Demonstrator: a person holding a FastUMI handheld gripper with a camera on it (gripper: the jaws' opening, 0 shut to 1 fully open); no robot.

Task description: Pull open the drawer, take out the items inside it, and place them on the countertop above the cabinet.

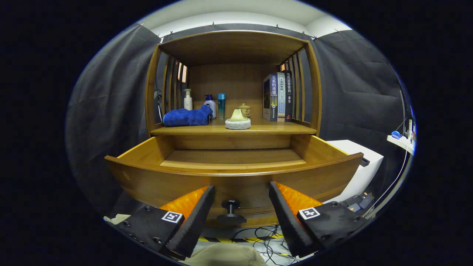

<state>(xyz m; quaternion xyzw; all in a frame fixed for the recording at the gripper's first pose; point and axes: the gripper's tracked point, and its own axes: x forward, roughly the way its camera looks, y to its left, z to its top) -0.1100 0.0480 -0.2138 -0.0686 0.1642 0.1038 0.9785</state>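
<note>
Your gripper (241,202) sits with jaws wide either side of the knob (231,212) on the front of the pulled-out drawer (236,173); lift clear over its front edge, check inside, then reach for the items.

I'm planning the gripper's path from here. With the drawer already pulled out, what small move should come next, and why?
Probably lift the gripper above the drawer's front rim to look inside. Its fingers stand open either side of the knob, touching nothing, and the visible part of the drawer floor looks bare.
</note>
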